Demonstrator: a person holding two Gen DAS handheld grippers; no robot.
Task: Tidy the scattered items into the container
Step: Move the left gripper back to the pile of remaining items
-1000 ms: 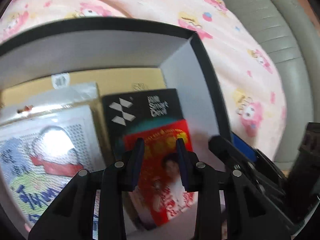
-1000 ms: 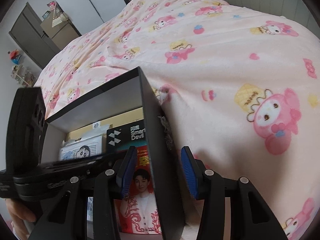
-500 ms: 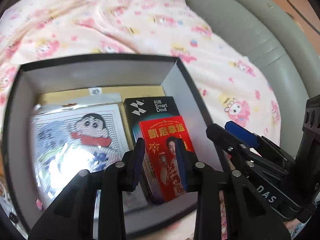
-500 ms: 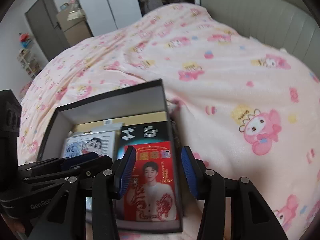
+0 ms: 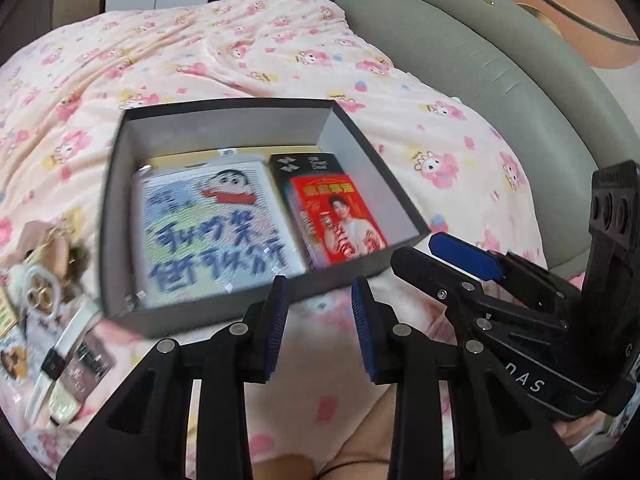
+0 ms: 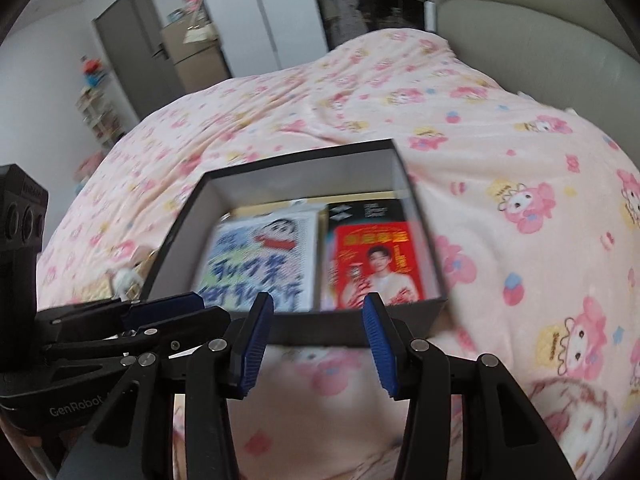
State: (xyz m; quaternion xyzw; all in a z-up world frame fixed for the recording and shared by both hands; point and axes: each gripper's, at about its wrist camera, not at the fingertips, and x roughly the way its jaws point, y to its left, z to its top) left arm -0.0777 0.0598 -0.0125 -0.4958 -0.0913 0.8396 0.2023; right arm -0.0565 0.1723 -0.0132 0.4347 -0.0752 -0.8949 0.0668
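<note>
A dark grey open box (image 5: 224,109) (image 6: 298,159) lies on the pink blanket. Inside lie a cartoon picture pack (image 5: 216,232) (image 6: 260,264), a black carton (image 5: 308,162) (image 6: 360,210) and a red carton with a portrait (image 5: 340,216) (image 6: 376,264) resting on it. My left gripper (image 5: 319,292) hovers open just in front of the box's near wall, with nothing between its fingers. My right gripper (image 6: 316,312) is open and empty too, close beside the left one (image 5: 436,258). Scattered items lie left of the box: a ring keychain with plush (image 5: 40,292), a white strap piece (image 5: 68,344) and a brown packet (image 5: 90,360).
The pink cartoon blanket (image 6: 500,152) covers the bed all around the box. A grey padded headboard (image 5: 480,80) curves along the right. A door, cabinet and shelves (image 6: 132,60) stand beyond the bed. Bare skin of the person (image 5: 360,452) shows under the left gripper.
Both grippers have pulled back and up, out of the box, which now shows whole. The red carton stays inside. The scattered items at the left have come into view.
</note>
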